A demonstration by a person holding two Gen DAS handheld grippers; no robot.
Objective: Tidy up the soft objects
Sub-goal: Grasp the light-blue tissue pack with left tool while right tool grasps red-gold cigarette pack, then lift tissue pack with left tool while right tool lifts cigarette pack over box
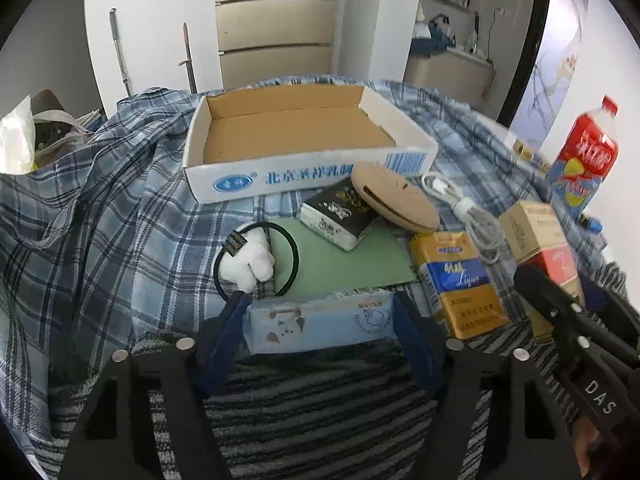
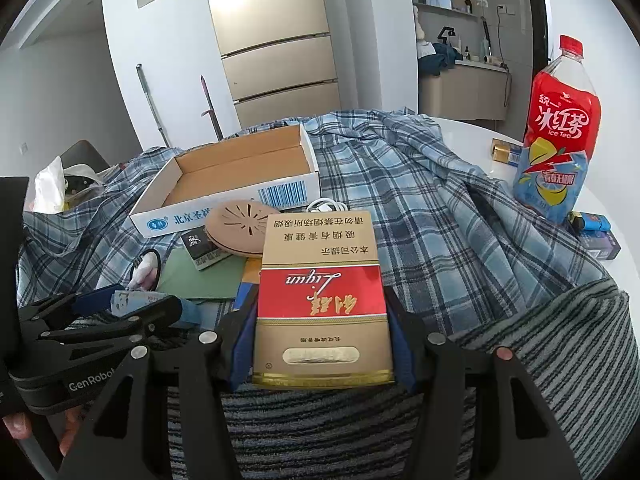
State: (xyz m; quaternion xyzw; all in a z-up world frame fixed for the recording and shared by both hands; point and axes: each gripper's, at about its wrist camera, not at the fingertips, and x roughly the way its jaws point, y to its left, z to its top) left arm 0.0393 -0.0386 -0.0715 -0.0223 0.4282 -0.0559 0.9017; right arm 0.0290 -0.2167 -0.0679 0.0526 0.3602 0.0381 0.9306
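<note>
Both grippers are loaded, left gripper (image 1: 320,320) fingers clamping the pale blue tissue pack (image 1: 320,322), right gripper (image 2: 320,340) pinching the red-and-gold carton (image 2: 320,300), so it looks like pick-up done, and next probably calls for a carry to the open cardboard box (image 1: 400,120)

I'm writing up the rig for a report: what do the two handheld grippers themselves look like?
Both are matte black plastic frames with angular cut-outs and round silver bolt heads. The left gripper and right gripper each carry two blue-padded fingers. White lettering marks the bodies: "DAS" on the right, "GenRobot" on the left. No cables or sleeves show.
</note>
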